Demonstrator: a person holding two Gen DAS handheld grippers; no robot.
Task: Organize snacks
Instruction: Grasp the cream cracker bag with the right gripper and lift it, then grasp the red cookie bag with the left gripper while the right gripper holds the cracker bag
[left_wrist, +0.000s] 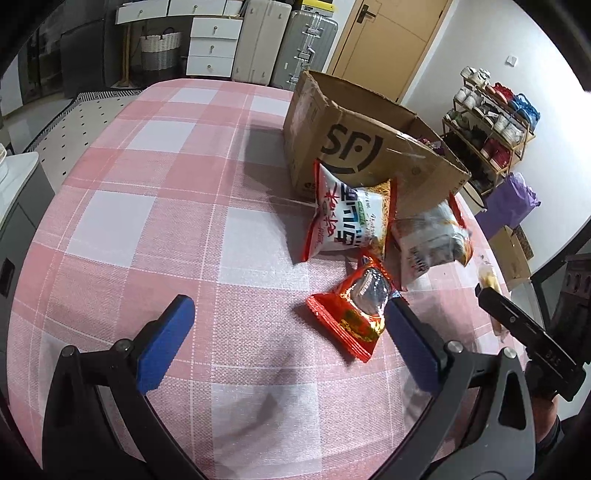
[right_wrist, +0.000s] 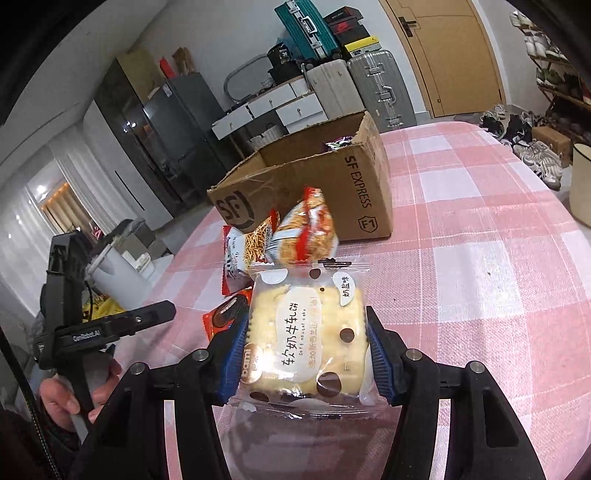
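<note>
My right gripper (right_wrist: 306, 339) is shut on a clear-wrapped nougat cracker packet (right_wrist: 306, 339) and holds it above the table. An open SF Express cardboard box (right_wrist: 314, 184) stands beyond it, also in the left wrist view (left_wrist: 362, 147). Two white-and-red noodle snack bags (left_wrist: 351, 218) (left_wrist: 432, 240) lean by the box. A small red packet (left_wrist: 354, 314) lies just ahead of my left gripper (left_wrist: 291, 325), which is open and empty, its right finger (left_wrist: 410, 343) beside the packet. The right gripper's side (left_wrist: 517, 325) shows at the right edge.
The table has a pink-and-white checked cloth (left_wrist: 147, 221). Suitcases (left_wrist: 288, 44) and white drawers (left_wrist: 214, 44) stand behind it, a shoe rack (left_wrist: 487, 125) to the right. A white kettle (right_wrist: 118, 273) sits left of the table.
</note>
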